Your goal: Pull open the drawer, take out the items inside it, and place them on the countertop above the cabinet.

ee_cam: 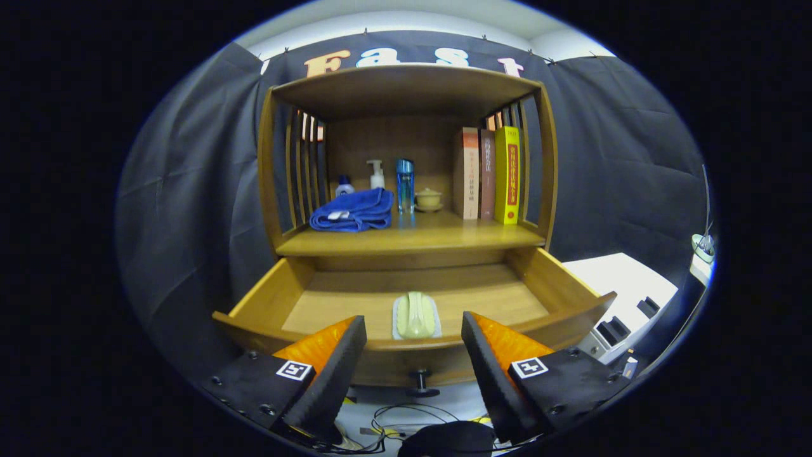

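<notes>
The wooden drawer (545,273) of the cabinet stands pulled out toward me. Inside it, near the front wall, lies a pale green bar of soap in a whitish dish (416,315). The drawer's dark knob (420,383) sticks out of the front panel below it. My gripper (413,339) is open, its two fingers spread wide on either side of the soap dish and just short of the drawer's front edge, holding nothing. Above the drawer is the wooden countertop (438,238).
On the countertop stand a folded blue towel (354,211), a small bottle (343,186), a pump bottle (376,174), a blue tumbler (405,185), a small lidded cup (429,198) and three upright books (487,174). A white unit (625,289) sits right of the drawer; cables (406,422) lie below.
</notes>
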The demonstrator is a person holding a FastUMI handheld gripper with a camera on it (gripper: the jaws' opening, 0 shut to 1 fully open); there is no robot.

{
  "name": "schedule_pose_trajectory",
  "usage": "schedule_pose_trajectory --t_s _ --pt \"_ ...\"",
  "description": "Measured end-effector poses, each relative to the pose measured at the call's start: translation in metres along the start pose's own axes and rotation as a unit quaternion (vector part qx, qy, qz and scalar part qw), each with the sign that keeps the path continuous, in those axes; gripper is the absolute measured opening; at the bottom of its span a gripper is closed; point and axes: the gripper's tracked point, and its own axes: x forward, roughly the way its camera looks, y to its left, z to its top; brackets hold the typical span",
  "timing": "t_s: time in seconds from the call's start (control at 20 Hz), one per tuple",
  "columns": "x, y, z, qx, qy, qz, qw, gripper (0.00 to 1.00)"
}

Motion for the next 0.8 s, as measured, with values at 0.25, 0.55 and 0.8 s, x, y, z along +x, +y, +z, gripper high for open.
schedule_pose_trajectory --t_s 0.25,0.55,0.8 --pt "0.039 0.000 0.024 -0.004 0.001 0.002 1.000 0.98" --pt "0.097 0.000 0.009 0.017 0.062 0.005 0.998 0.99" --pt "0.140 -0.003 -0.018 -0.018 0.122 0.006 0.992 0.99"
